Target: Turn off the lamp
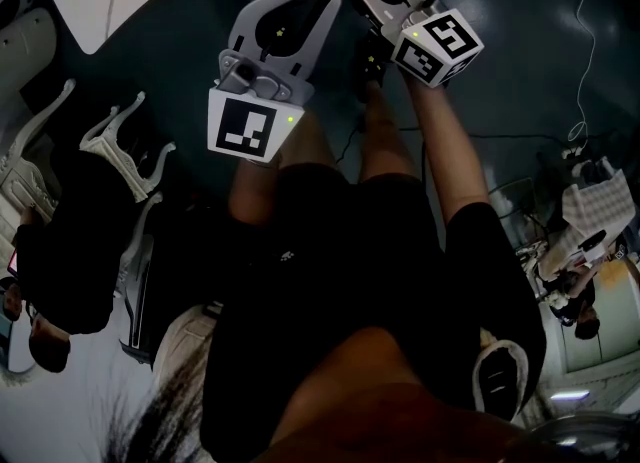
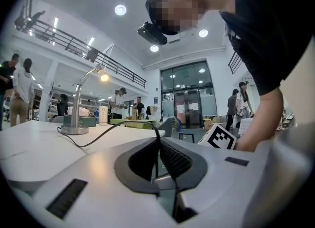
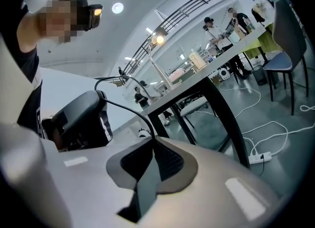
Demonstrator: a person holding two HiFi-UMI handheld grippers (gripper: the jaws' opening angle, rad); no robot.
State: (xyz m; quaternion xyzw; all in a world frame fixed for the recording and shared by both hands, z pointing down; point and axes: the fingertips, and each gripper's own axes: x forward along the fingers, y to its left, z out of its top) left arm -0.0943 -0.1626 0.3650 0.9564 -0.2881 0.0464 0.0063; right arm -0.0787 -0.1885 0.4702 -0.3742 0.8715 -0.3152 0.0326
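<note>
on the white table [image 2: 29, 146], well apart from the person: one gooseneck lamp [image 2: 77, 105], standing upright, bulb glowing, so the turning-off is not yet done. its black cable [image 2: 113, 128] is trailing off the base and arching over into both grippers.

left gripper [image 2: 158, 141]: jaws are sitting together on the cable, probably steadying the line so it is not sliding.

right gripper [image 3: 152, 138]: jaws are pressing nearly closed on the same cable, tips just beside the left gripper's. this is likely a squeeze on an inline switch, though no switch is showing in any view.

both grippers are pointing roughly level, working the cord and not reaching for the lamp itself.
</note>
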